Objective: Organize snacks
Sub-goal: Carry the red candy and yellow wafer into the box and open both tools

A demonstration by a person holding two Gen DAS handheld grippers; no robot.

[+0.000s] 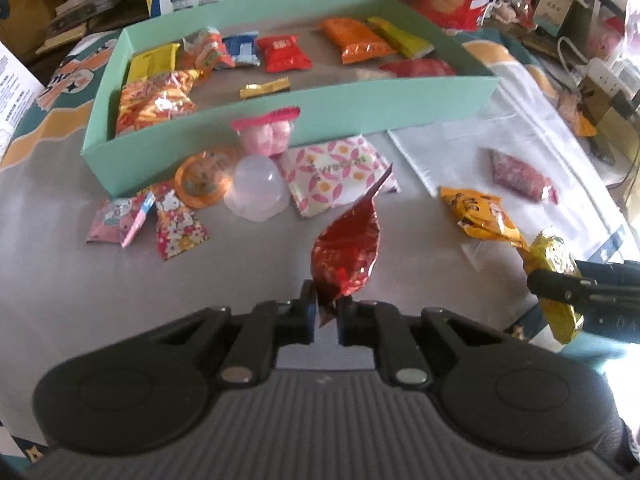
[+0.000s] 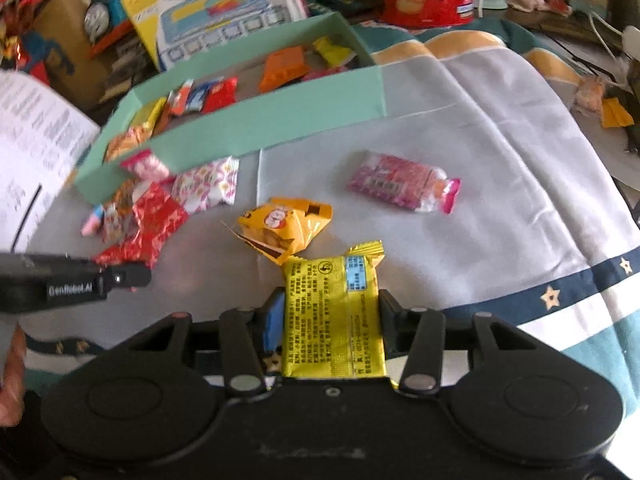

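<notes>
My left gripper [image 1: 323,312] is shut on a shiny red foil snack packet [image 1: 348,248] and holds it above the grey cloth, in front of the mint-green box [image 1: 280,116]. The same packet shows at the left of the right wrist view [image 2: 148,228]. My right gripper [image 2: 330,312] is shut on a yellow snack packet [image 2: 332,316]; it also shows in the left wrist view [image 1: 556,276]. The box [image 2: 280,120] holds several packets.
Loose on the cloth: an orange-yellow packet [image 1: 480,212] [image 2: 284,228], a pink packet [image 1: 524,176] [image 2: 404,184], a flowered white packet [image 1: 340,172], a clear capsule [image 1: 256,188], marshmallows [image 1: 268,132], small pink packets [image 1: 120,216]. Clutter, boxes and cables stand behind and right.
</notes>
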